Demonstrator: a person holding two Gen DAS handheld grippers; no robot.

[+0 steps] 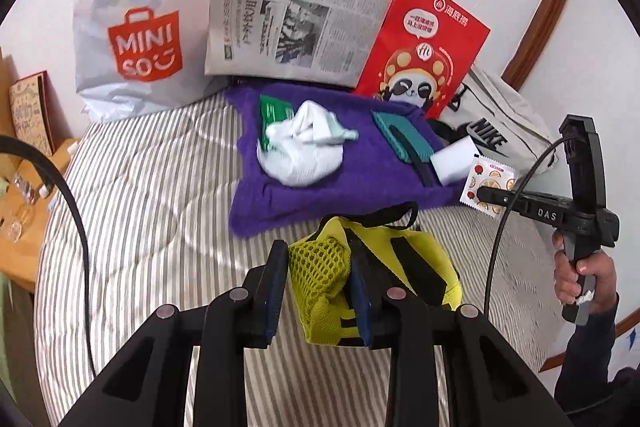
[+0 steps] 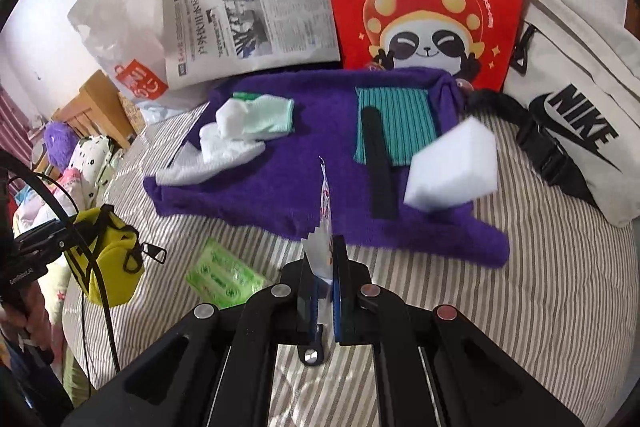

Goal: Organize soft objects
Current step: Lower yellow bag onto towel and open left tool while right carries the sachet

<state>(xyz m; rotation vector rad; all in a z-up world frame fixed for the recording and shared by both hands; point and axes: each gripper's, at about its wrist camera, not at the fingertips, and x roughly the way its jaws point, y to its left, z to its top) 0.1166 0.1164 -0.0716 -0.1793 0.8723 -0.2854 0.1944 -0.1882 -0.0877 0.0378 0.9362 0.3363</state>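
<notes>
Bed: a bed with a grey-and-white striped cover (image 1: 152, 187) carries everything; its edges run out of frame in both views.
Left gripper (image 1: 318, 291): its fingers are clamped on a yellow mesh pouch (image 1: 372, 267) with black straps, held above the cover. The pouch's lower part is hidden behind the fingers in the left view.
Right gripper (image 2: 325, 281): its fingers are pressed together on a small snack packet (image 2: 325, 203), seen edge-on in the right view, so its print is hard to read there. The left view shows the packet's face (image 1: 490, 185), white with fruit pictures, at the tip of the right gripper (image 1: 486, 194), and a hand (image 1: 582, 273) on the handle.
Purple towel (image 1: 320, 199): spread flat on the bed between the two grippers and the bags.
On the towel: a bundle of white socks (image 1: 304, 155), a teal cloth (image 2: 394, 125) with a black strip (image 2: 378, 163) across it, and a white foam block (image 2: 452, 167), blurred in the right view.
Green pack (image 2: 224, 277): lies on the cover near the towel's front edge; only the right view shows it.
Behind the towel: a white shopping bag (image 1: 136, 27), a folded newspaper (image 1: 296, 23), a red paper bag (image 1: 424, 39) with a panda, and a pale Nike bag (image 2: 576, 115), partly cut off at the right.
Left edge: a wooden bedside stand (image 1: 28, 211) with small items too unclear to name.
</notes>
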